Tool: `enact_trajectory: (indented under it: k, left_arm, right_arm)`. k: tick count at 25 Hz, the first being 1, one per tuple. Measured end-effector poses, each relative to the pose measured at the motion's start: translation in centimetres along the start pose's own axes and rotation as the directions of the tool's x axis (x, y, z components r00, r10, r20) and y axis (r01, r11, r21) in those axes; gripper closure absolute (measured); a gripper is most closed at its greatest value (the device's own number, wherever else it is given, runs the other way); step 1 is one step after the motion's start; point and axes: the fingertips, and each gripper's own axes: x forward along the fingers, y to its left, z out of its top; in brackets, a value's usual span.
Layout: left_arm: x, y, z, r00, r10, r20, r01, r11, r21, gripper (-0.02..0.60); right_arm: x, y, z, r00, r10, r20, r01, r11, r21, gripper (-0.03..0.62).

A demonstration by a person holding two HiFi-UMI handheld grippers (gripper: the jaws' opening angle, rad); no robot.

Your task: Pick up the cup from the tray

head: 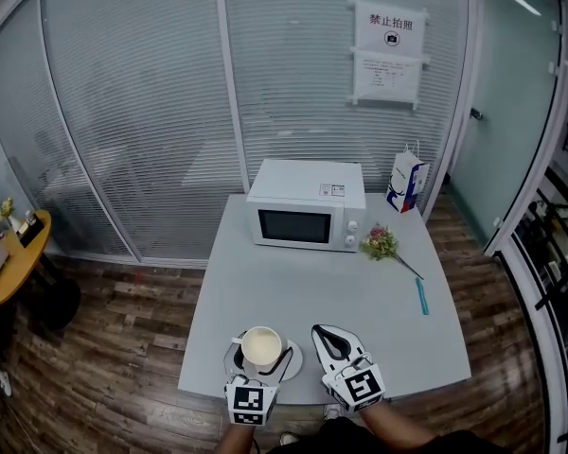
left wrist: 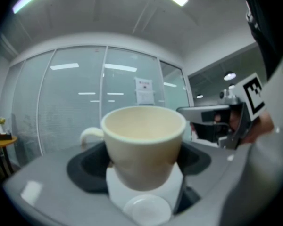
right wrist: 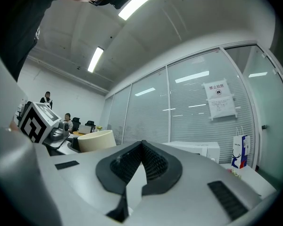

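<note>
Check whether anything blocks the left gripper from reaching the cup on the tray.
Nothing visible does. The cream ceramic cup sits between the jaws of the left gripper, over the small white round tray. The right gripper, jaws together, stands apart on the cup's right.

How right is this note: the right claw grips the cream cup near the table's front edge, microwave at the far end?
Wrong claw: the left gripper view shows the left claw gripping the cream cup; the right claw is shut and empty. The rest stands: front edge of the table, microwave at the far end.
</note>
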Motion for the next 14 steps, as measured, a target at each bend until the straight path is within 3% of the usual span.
enact_trajectory:
  k: [14]
  left_arm:
    - [0.03, 0.24, 0.97, 0.999, 0.0, 0.041, 0.0, 1.0, -0.005, 0.155]
  right_arm:
    - [0.23, 0.34, 0.18, 1.0, 0.011, -0.003, -0.011, 1.0, -0.025, 0.605]
